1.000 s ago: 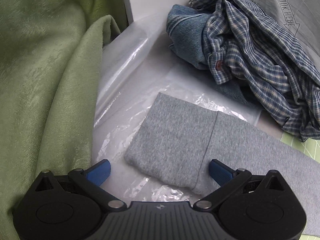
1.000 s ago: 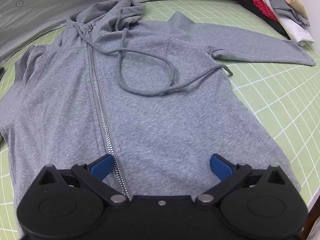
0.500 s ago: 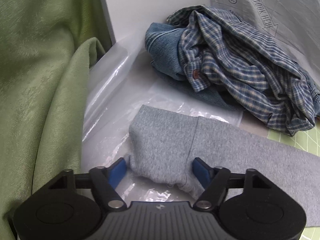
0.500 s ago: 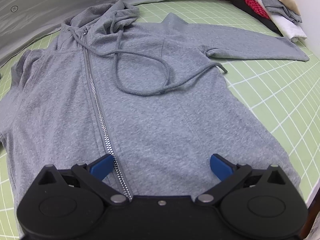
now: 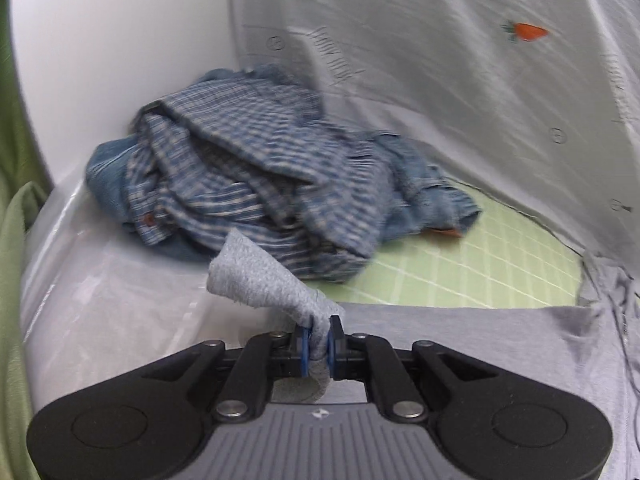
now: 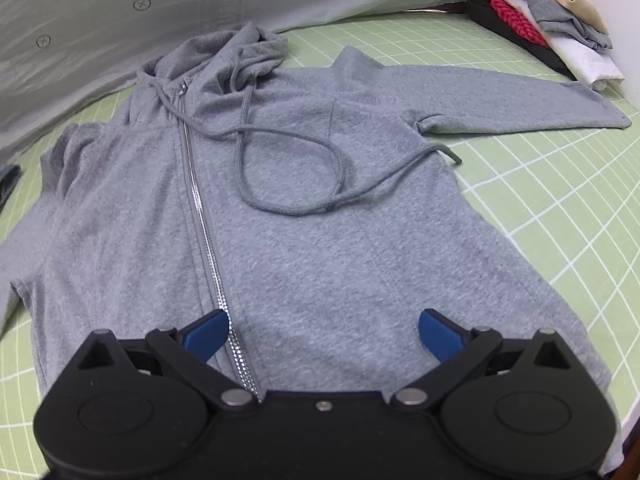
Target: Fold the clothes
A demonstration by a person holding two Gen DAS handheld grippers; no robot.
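Progress was honestly pretty early. Left tool [image 5: 319, 342] had its jaws pinched nearly together on the sleeve cuff [image 5: 256, 280] of the grey hoodie [image 6: 280, 220], cuff bunched and lifted clear of the surface just ahead of the tips. Right tool [image 6: 323, 330] sat wide open with nothing in it, hovering low over the hoodie's bottom hem, its left finger right beside the zipper [image 6: 200, 220].

Hoodie lay face up and mostly flat on the green grid mat [image 6: 560, 220] covering the bench, far sleeve [image 6: 520, 96] stretched out to the right, hood crumpled at the top, drawstring [image 6: 304, 184] looped loose across the chest. So I'd say no fold was finished yet; both sleeves and the body fold were left.

Ahead of the left tool, a heap of plaid shirt [image 5: 248, 168] and denim sat close by. Far right of the right tool, a stack of folded clothes [image 6: 552, 16]. That loose drawstring could get trapped in a fold.
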